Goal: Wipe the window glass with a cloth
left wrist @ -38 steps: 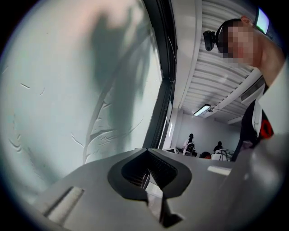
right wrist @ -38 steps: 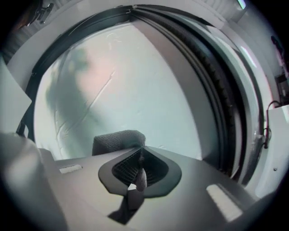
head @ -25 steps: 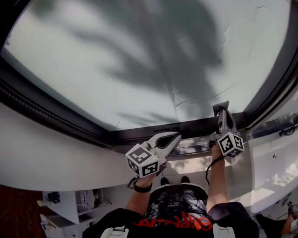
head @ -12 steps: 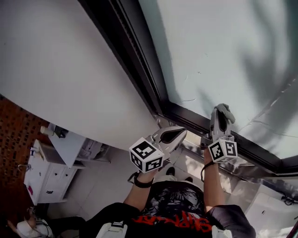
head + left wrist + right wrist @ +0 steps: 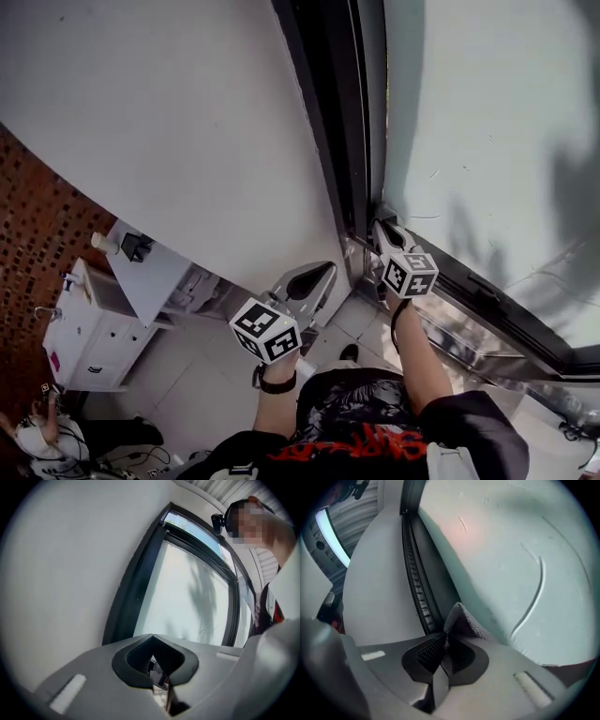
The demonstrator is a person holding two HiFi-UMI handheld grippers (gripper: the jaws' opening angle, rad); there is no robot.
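The window glass (image 5: 497,131) fills the upper right of the head view, set in a dark frame (image 5: 328,122). My right gripper (image 5: 382,225) is pressed into the frame's lower left corner, shut on a grey cloth (image 5: 461,620) that lies against the glass (image 5: 520,550). In the head view the cloth is hidden behind the gripper. My left gripper (image 5: 314,281) hangs lower and to the left, away from the window, shut with nothing in it. The left gripper view shows the glass (image 5: 187,597) and its frame (image 5: 129,592) beyond the shut jaws.
A white wall (image 5: 169,112) runs left of the frame. Below lie a tiled floor (image 5: 206,384), a white cabinet (image 5: 94,328) and a brick surface (image 5: 28,225). The sill track (image 5: 487,309) runs along the window's lower edge. A ribbed seal (image 5: 415,578) lines the frame.
My right gripper with the cloth has slid left along the bottom of the glass into the frame's corner. The head view has swung left toward the wall. My left gripper stayed low.
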